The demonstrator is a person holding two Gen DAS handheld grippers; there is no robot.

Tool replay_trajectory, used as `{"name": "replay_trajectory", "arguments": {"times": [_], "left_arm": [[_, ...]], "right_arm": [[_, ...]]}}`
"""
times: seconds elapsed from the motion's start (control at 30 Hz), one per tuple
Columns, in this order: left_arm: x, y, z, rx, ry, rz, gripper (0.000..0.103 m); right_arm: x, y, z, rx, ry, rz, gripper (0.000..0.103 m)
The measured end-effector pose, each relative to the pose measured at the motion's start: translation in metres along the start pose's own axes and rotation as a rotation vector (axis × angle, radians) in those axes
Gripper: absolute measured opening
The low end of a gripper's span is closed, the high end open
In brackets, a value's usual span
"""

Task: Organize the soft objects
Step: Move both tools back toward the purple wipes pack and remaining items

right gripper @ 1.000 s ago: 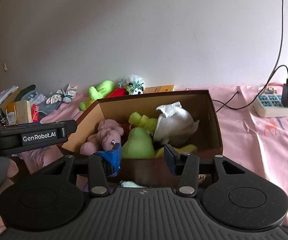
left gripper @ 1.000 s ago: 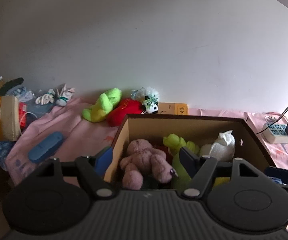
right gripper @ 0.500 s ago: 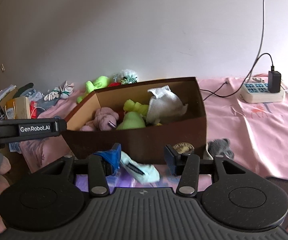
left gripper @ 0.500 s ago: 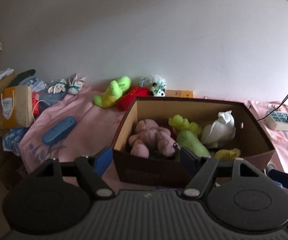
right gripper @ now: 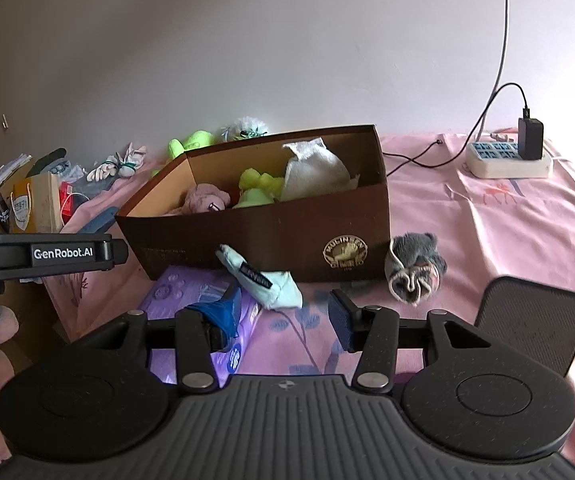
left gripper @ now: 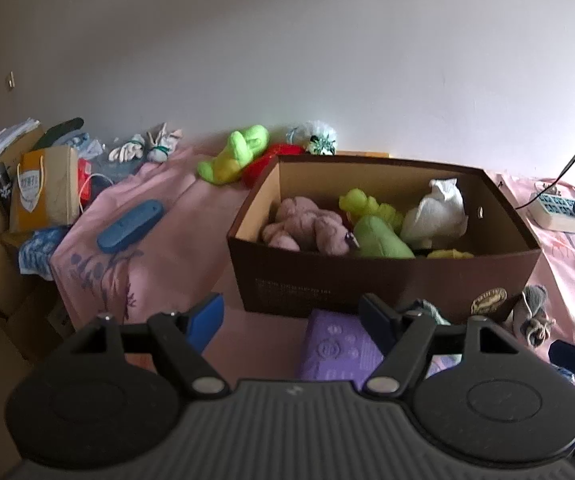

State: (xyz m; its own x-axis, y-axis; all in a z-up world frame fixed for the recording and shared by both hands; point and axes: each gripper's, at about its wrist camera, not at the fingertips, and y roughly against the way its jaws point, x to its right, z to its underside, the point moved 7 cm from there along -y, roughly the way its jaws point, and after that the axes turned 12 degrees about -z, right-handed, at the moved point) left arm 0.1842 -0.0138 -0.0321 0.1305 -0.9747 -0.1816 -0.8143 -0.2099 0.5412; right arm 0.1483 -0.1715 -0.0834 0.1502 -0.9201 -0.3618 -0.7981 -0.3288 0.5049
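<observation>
One brown box (right gripper: 295, 236) holds four toys; two socks lie outside.

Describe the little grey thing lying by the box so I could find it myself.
Start at the brown cardboard box on the pink bedsheet. Right beside its near right corner, next to the gold emblem, lies a rolled grey fuzzy sock with a cream cuff. The pale blue sock nearby is smooth and sits further left.
</observation>
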Motion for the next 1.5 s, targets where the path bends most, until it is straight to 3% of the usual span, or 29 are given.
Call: {"name": "replay_trajectory", "arguments": {"times": [0.93,1.5], "left_arm": [[0.003,0.017,0.038,-0.047,-0.013,-0.001,0.075],[0.009,0.019,0.050,-0.040,-0.037,0.050,0.075]], "right_arm": [[-0.006,0.014,0.027,-0.032,0.016,0.002,0.033],[0.009,0.020,0.035,-0.044,-0.009,0.008,0.033]]}}
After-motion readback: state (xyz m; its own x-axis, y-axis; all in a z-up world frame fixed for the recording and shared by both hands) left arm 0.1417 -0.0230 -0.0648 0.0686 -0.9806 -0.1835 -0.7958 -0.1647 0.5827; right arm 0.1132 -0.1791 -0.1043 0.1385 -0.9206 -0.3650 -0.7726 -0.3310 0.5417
